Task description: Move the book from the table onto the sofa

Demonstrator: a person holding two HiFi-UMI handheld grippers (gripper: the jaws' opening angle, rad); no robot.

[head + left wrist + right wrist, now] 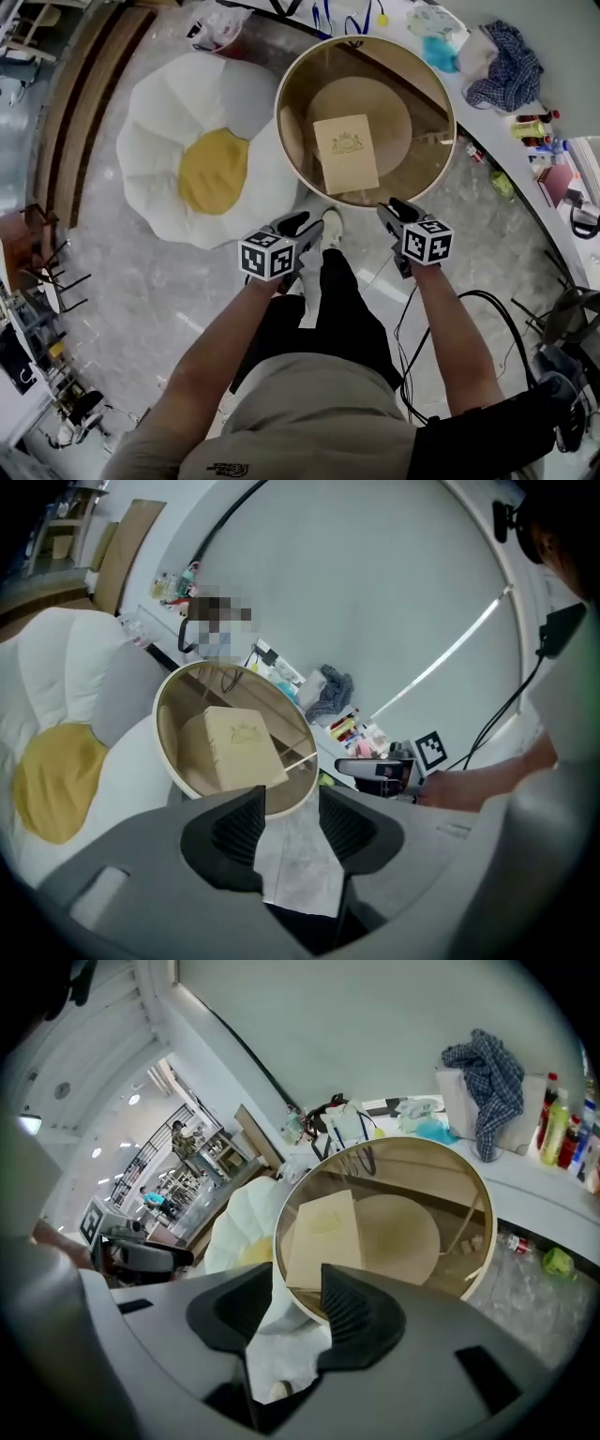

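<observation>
- nothing of the move is done yet: the book point(346, 153) lies flat on the round bench point(424, 94), apart from the sofa point(164, 150) beside it.
- the left gripper point(300, 228) and right gripper point(397, 213) hover short of the bench, fingers apart and empty.
- grasp, carry and set-down all remain.
- book: tan, stiff, rectangular, with a printed emblem.
- bench: tinted glass in a pale ring.
- sofa: soft white lobed cushion with a yellow centre.

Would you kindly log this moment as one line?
phase: pre-grasp | book: on round table | left gripper: open, empty | right gripper: open, empty
</observation>
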